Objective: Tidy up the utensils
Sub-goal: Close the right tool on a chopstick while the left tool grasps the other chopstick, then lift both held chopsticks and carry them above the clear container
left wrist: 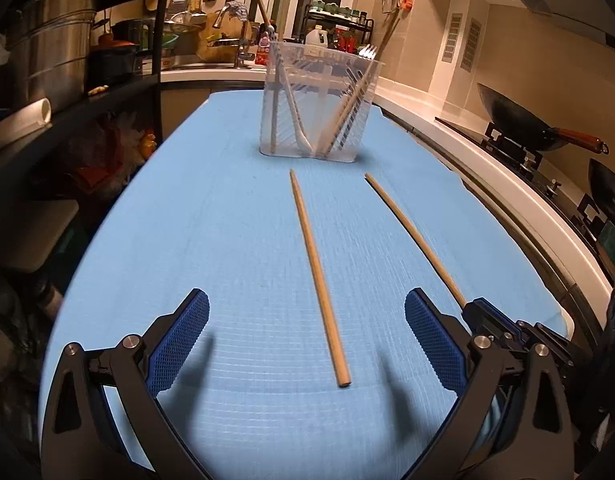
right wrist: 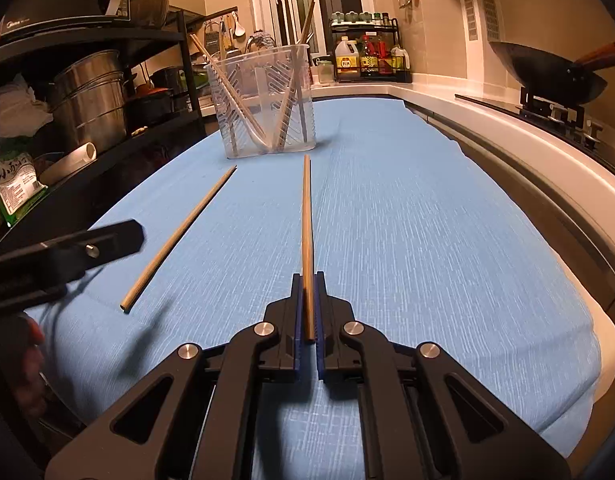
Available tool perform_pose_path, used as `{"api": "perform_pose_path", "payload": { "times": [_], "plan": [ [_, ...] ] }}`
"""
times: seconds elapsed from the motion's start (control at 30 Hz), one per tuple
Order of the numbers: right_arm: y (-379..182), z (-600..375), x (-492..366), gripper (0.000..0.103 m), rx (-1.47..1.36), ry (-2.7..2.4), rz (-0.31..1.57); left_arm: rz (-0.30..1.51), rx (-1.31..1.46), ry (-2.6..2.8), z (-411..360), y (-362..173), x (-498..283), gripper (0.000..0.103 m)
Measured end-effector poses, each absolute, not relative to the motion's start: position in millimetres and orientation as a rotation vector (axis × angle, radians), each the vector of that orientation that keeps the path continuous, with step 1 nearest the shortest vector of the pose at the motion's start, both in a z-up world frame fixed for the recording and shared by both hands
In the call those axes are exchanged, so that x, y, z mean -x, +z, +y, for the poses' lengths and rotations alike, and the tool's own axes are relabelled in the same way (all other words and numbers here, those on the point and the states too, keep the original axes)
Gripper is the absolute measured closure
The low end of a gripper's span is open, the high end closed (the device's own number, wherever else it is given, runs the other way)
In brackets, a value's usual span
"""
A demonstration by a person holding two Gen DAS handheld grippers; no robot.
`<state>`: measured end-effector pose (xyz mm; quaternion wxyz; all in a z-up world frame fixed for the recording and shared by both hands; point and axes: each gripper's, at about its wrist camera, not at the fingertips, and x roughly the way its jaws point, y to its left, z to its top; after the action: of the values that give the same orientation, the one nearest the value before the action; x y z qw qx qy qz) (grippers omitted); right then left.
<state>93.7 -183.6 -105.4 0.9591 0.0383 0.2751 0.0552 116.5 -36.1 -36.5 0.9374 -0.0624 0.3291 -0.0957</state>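
Two wooden chopsticks lie lengthwise on the blue cloth (left wrist: 227,240). One chopstick (left wrist: 319,280) rests flat between the spread fingers of my left gripper (left wrist: 307,296), which is open and not touching it. The other chopstick (right wrist: 306,220) points toward the holder, its near end clamped in my right gripper (right wrist: 307,278), which is shut on it. The left wrist view shows that right gripper (left wrist: 487,312) at the lower right. A clear plastic utensil holder (left wrist: 319,108) (right wrist: 263,100) stands at the far end of the cloth with several chopsticks, a white spoon and forks leaning inside.
A black shelf with steel pots (left wrist: 55,40) (right wrist: 87,96) runs along the left side. On the right, a wok (left wrist: 519,120) (right wrist: 547,72) sits on the stove beyond a white counter edge. A condiment rack (right wrist: 367,56) stands behind the holder.
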Motion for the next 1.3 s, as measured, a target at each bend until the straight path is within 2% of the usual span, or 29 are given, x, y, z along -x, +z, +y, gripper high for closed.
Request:
{"api": "perform_pose_path", "payload": {
  "times": [0.1,0.33,0.5,0.57,0.63,0.8,1.3],
  "plan": [
    [-105.8,-181.8,-94.5,0.097,-0.075,0.114,0.553,0.670,0.109,-0.188,-44.4,-49.9,-117.1,0.010],
    [-107.0,-182.4,-95.7,0.097,-0.104,0.118,0.551,0.579,-0.010,-0.141,-56.1,-66.5,-105.5,0.031],
    [-107.5,-179.4,-96.1,0.097,-0.091,0.114,0.548,0.549,-0.011,-0.159,-46.0,-65.2,-100.7,0.058],
    [-107.1,-178.4,-96.7,0.097,-0.082,0.116,0.552,0.554,-0.016,-0.179,-44.8,-63.6,-102.0,0.081],
    [-106.3,-177.5,-97.1,0.097,-0.076,0.118,0.557,0.569,-0.022,-0.212,-46.2,-62.0,-104.0,0.096],
    [-96.9,-171.9,-92.9,0.098,-0.047,0.135,0.558,0.619,-0.013,-0.268,-46.6,-54.4,-104.2,0.097],
    [-11.9,-160.8,-70.5,0.098,0.007,0.169,0.395,0.377,0.022,-0.347,-25.4,49.0,-81.6,0.097]
  ]
}}
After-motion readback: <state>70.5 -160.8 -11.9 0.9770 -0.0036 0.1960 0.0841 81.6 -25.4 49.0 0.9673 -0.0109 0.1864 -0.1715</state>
